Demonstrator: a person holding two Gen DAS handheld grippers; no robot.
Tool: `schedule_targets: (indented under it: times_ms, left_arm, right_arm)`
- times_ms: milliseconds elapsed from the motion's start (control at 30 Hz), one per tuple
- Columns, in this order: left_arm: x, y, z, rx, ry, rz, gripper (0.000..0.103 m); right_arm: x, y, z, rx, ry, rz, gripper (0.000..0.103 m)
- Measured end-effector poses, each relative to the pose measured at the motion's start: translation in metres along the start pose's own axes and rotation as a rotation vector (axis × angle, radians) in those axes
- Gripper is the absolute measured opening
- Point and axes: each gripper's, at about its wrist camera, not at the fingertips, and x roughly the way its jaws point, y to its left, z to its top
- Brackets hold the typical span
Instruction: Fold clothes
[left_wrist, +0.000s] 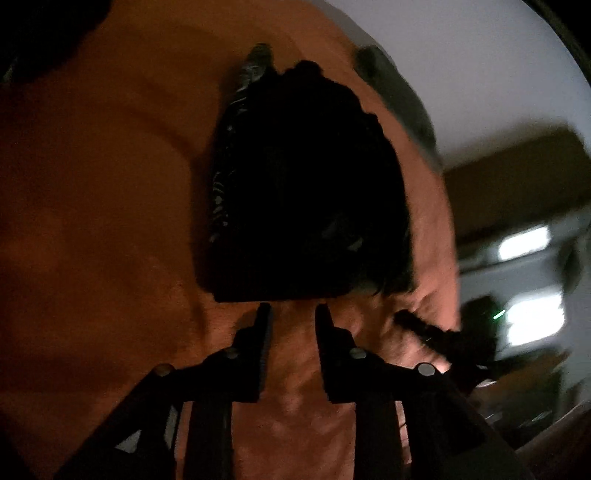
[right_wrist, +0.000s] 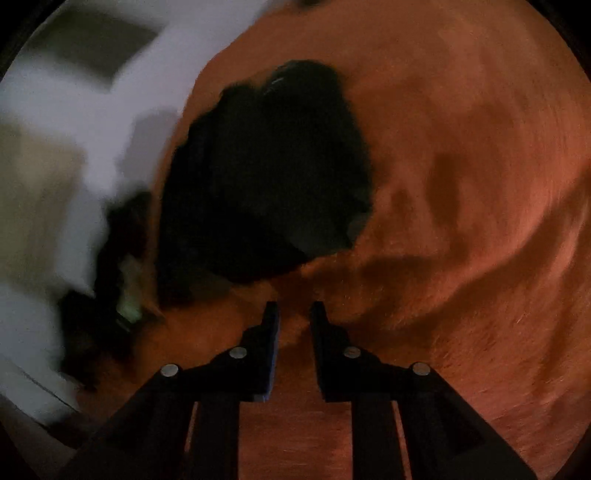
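Observation:
A dark, nearly black garment (left_wrist: 306, 192) lies bunched in a rough block on an orange-brown fuzzy blanket (left_wrist: 103, 206). Its left edge shows a pale pattern. My left gripper (left_wrist: 291, 314) hovers just short of its near straight edge, open, with only blanket between the fingers. In the right wrist view the same dark garment (right_wrist: 266, 184) lies ahead and slightly left, blurred by motion. My right gripper (right_wrist: 293, 312) stands open a short way back from it over the blanket (right_wrist: 461, 221), holding nothing.
The blanket's edge (left_wrist: 443, 229) drops off to the right in the left wrist view, with the other gripper's dark body (left_wrist: 461, 339) there. Beyond lie a pale wall (left_wrist: 480, 74) and blurred room furniture. A second dark cloth (left_wrist: 391, 81) lies at the blanket's far edge.

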Motion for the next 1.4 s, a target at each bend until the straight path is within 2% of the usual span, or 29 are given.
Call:
schedule_targets:
  times_ms: [100,167,200,233,267,367,433,500,567,700,800,867,933,1033,1133,1200,1267,1400]
  left_arm:
    - [0.006,0.005,0.001,-0.08,-0.019,-0.05,0.037]
    - [0.014,0.008,0.004,-0.125,-0.028,-0.059,0.037]
    - [0.02,0.011,0.005,-0.149,-0.03,-0.049,0.032]
    - [0.024,0.014,0.005,-0.179,-0.036,-0.044,0.009]
    - [0.024,0.017,0.005,-0.213,-0.05,-0.047,0.0]
    - [0.011,0.021,0.004,-0.264,-0.14,-0.031,0.0]
    - [-0.003,0.016,0.007,-0.224,-0.191,0.031,0.0]
    - [-0.002,0.021,0.01,-0.227,-0.195,0.057,0.0]
    - [0.001,0.029,0.013,-0.243,-0.193,0.076,0.0]
    - [-0.004,0.033,0.013,-0.265,-0.179,0.1,0.0]
    - [-0.017,0.035,-0.003,-0.294,-0.146,0.059,0.001]
    - [-0.018,0.03,-0.015,-0.262,-0.101,0.066,0.009]
    - [-0.015,0.022,-0.026,-0.2,-0.054,0.098,0.037]
    - [-0.007,-0.002,-0.032,-0.019,-0.015,0.192,0.038]
    - [-0.005,-0.025,-0.033,0.169,-0.068,0.297,0.039]
    - [-0.001,-0.035,-0.028,0.252,-0.094,0.347,0.041]
    - [0.006,-0.038,-0.023,0.3,-0.09,0.359,0.043]
    - [0.015,-0.031,-0.017,0.375,-0.082,0.334,0.043]
  right_arm:
    - [0.006,-0.024,0.007,0.156,-0.003,0.076,0.036]
    - [0.011,-0.04,0.012,0.26,-0.004,0.126,0.036]
    - [0.013,-0.048,0.014,0.313,-0.005,0.152,0.03]
    - [0.01,-0.048,0.014,0.323,-0.025,0.161,0.022]
    - [0.006,-0.045,0.013,0.324,-0.05,0.166,0.012]
    - [-0.01,-0.034,0.011,0.308,-0.125,0.181,0.008]
    - [-0.022,-0.027,0.011,0.285,-0.162,0.161,0.007]
    - [-0.024,-0.027,0.01,0.299,-0.185,0.114,0.006]
    - [-0.014,-0.042,0.007,0.365,-0.168,0.106,0.006]
    - [-0.01,-0.056,0.009,0.41,-0.149,0.174,0.006]
    - [-0.009,-0.06,0.012,0.414,-0.096,0.201,0.011]
    - [-0.014,-0.062,0.005,0.433,-0.09,0.207,0.013]
    - [-0.019,-0.064,-0.003,0.426,-0.083,0.209,0.015]
    - [-0.022,-0.066,-0.01,0.406,-0.07,0.206,0.015]
    - [-0.018,-0.061,-0.009,0.368,-0.054,0.195,0.015]
    - [-0.017,-0.054,-0.008,0.332,-0.05,0.186,0.015]
    - [-0.014,-0.049,-0.006,0.308,-0.043,0.18,0.015]
    - [-0.012,-0.045,-0.005,0.29,-0.035,0.174,0.015]
